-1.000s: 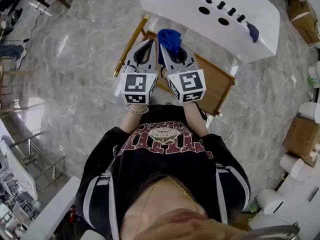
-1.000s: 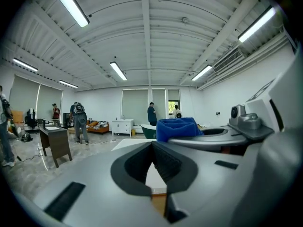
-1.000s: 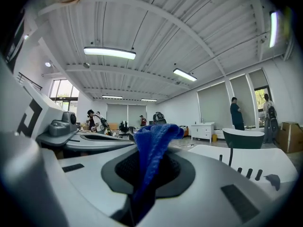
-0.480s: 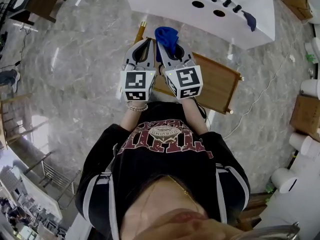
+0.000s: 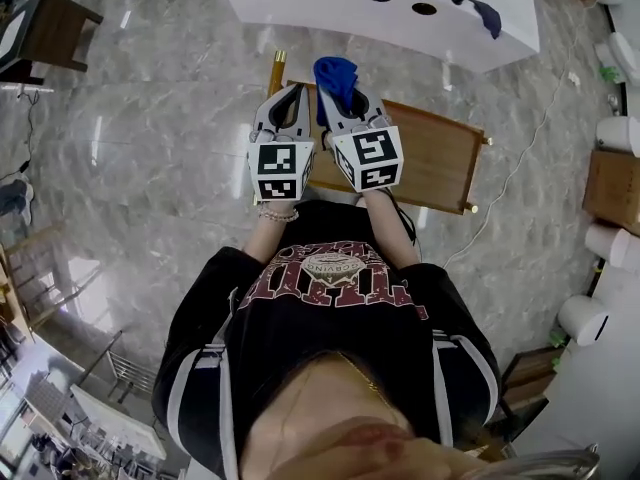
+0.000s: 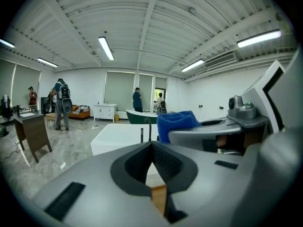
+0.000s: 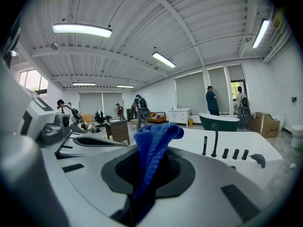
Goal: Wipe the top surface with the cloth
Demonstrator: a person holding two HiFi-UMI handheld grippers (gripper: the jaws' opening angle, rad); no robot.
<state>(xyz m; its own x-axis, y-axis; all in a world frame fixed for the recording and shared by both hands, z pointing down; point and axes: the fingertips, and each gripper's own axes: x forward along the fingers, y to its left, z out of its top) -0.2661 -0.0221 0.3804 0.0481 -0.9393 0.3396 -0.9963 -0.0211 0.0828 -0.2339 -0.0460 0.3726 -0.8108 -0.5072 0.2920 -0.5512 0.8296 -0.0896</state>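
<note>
My right gripper [image 5: 338,100] is shut on a bright blue cloth [image 5: 335,75], which bunches up out of the jaws [image 7: 154,148]. My left gripper [image 5: 296,90] is shut with nothing in it, its pads meeting at the tips [image 6: 151,144]. Both are held side by side, close together, over the near left end of a wooden table top [image 5: 435,158]. In the left gripper view the blue cloth [image 6: 177,123] and the right gripper's body show just to the right. Beyond stands a white bathtub-like unit [image 5: 300,3] with black taps [image 7: 215,145].
A small dark blue rag [image 5: 486,16] lies on the white unit's right end. The table has a brass-coloured rail [image 5: 271,80] at its left. Grey marble floor [image 5: 150,148] surrounds it. White rolls [image 5: 585,318] and boxes stand at the right. People stand far off [image 6: 59,103].
The white unit and table have slid upward and rightward in the head view as the person shifted. Both grippers keep the same pose, the right still holding the cloth.
</note>
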